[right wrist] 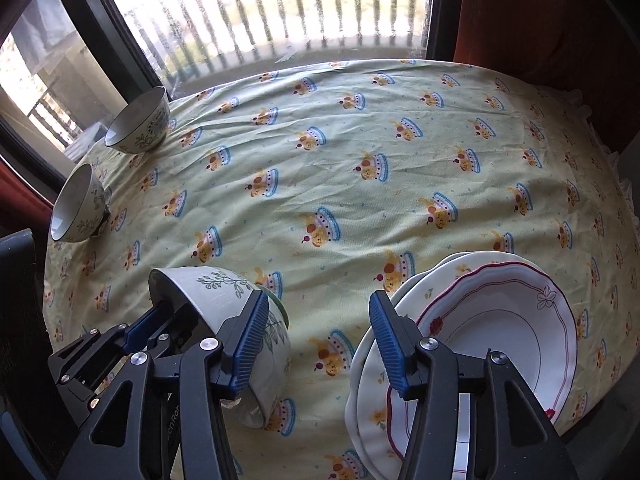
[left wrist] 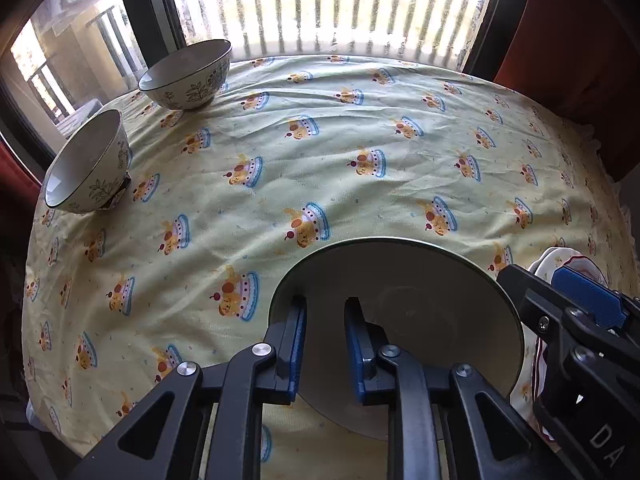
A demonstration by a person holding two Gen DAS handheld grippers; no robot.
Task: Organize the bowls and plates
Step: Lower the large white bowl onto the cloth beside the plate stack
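The left gripper (left wrist: 325, 342) is clamped on the rim of a leaf-patterned bowl (right wrist: 256, 312), holding it tilted just above the cake-print tablecloth (right wrist: 340, 168). The right gripper (right wrist: 318, 340) hangs with its jaws well apart and nothing between them, its right finger over the near rim of a stack of plates (right wrist: 500, 320) (top one red-trimmed). Two more matching bowls (left wrist: 188, 76) (left wrist: 90, 162) stand at the far left, near the window (left wrist: 340, 0).

Patterned yellow tablecloth (right wrist: 340, 184) — railed window (right wrist: 280, 12), red curtain (right wrist: 540, 32) behind.
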